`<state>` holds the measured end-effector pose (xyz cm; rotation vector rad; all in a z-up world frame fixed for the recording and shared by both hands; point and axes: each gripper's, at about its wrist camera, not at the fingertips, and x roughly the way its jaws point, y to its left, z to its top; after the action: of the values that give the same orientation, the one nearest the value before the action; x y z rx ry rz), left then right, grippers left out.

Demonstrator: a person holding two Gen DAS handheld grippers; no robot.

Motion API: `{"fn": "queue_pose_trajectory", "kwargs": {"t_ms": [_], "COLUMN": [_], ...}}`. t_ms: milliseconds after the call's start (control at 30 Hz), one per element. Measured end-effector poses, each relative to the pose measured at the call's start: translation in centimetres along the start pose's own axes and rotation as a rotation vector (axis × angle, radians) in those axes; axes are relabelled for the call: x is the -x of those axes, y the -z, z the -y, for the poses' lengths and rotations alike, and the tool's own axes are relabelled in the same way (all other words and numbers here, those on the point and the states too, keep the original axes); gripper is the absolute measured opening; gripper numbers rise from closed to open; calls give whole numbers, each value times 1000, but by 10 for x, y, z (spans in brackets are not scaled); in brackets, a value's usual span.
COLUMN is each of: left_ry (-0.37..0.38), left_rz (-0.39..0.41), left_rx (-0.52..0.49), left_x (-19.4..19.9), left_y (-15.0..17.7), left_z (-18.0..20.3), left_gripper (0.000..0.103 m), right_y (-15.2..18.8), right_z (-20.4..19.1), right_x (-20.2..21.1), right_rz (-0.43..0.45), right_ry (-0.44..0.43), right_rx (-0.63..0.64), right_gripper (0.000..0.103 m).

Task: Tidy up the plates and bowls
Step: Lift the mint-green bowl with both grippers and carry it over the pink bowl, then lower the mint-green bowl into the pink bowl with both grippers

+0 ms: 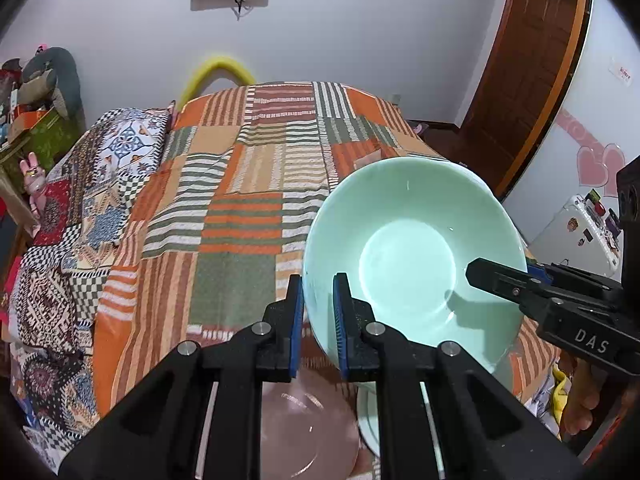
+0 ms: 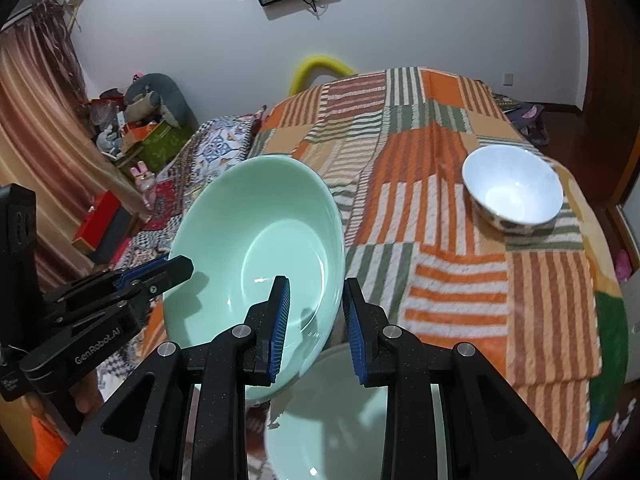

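A large mint-green bowl (image 1: 412,256) is held tilted above the bed, between both grippers. My left gripper (image 1: 318,316) straddles its left rim with one finger inside and one outside, clamped on it. My right gripper (image 2: 314,320) straddles the opposite rim (image 2: 256,248) the same way; its finger also shows in the left wrist view (image 1: 496,276). A pink plate (image 1: 308,432) and a pale green plate (image 2: 344,416) lie below. A white bowl (image 2: 514,188) with a patterned outside sits on the bed at the right.
The striped orange, green and white bedspread (image 1: 240,208) covers the bed. A patterned quilt (image 1: 80,216) lies on its left side. A cluttered shelf with toys (image 2: 136,120) stands at the far left, a curtain beside it. A wooden door (image 1: 532,60) is at the right.
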<state>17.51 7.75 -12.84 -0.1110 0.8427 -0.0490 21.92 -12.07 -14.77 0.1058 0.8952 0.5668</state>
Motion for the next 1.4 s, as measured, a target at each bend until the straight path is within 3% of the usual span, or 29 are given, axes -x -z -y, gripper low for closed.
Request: {"fn": "queue_pose_trajectory", "kwargs": {"t_ms": [367, 800, 1400], "left_ry": [-39, -77, -92], "left_rz": [16, -11, -106], "left_rx": [42, 104, 206], "left_x": [36, 50, 25], "left_y": [33, 71, 117], "left_z": [-24, -56, -90], "left_gripper": [13, 13, 13], "right_y": [25, 53, 80], "right_z": [-30, -68, -94], "right_x": [0, -9, -47], "right_rz": [-16, -61, -168], "right_ry": [-52, -73, -57], "right_rx": [15, 73, 121], "right_gripper": [25, 25, 25]}}
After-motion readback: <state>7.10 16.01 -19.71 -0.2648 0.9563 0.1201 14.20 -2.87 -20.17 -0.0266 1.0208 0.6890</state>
